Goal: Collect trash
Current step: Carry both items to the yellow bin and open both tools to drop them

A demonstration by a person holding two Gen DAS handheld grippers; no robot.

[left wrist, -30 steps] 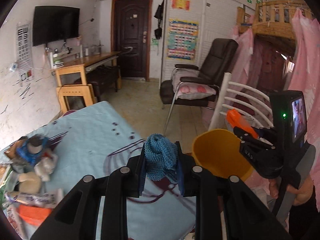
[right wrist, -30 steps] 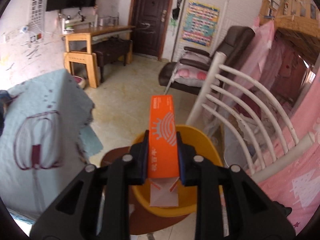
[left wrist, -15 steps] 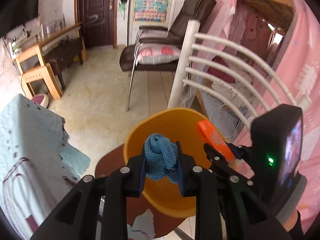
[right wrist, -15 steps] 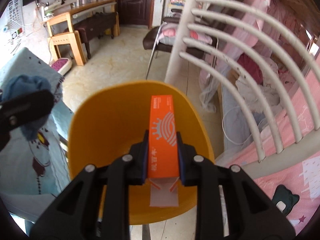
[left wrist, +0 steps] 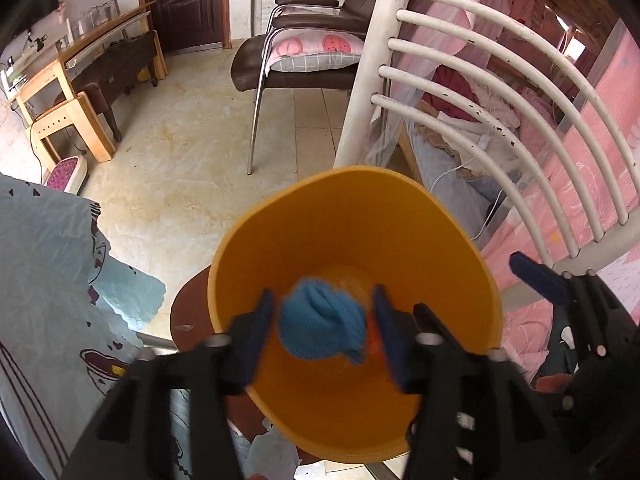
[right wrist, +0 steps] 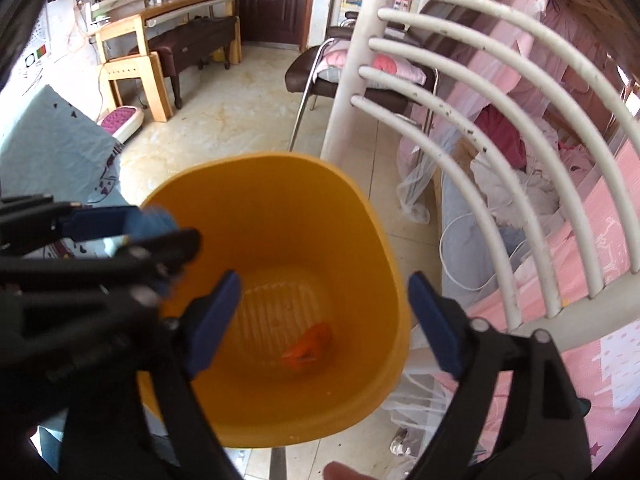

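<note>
Both grippers hang over a yellow bin [left wrist: 360,208]. My left gripper [left wrist: 322,336] is opening its jaws. A blue knitted cloth [left wrist: 324,324] sits loose between its pads, with a gap on each side, above the bin's inside. In the right wrist view my right gripper [right wrist: 324,320] is also opening and has nothing between its pads. An orange box [right wrist: 308,348] lies on the floor of the bin [right wrist: 260,208]. The cloth [right wrist: 158,216] and the left gripper show at the left of that view, over the bin's rim.
A white chair back [left wrist: 480,92] with curved rails rises just behind the bin. Pink bedding [left wrist: 600,168] lies to the right, and a table with a light blue cloth [left wrist: 48,280] to the left. The bin stands on a brown stool [left wrist: 188,312]. A dark armchair [left wrist: 304,52] stands farther off.
Both grippers came down over the bin and their jaws parted. The orange box left the right gripper and now lies in the bin. The left pads let go of the blue cloth.
</note>
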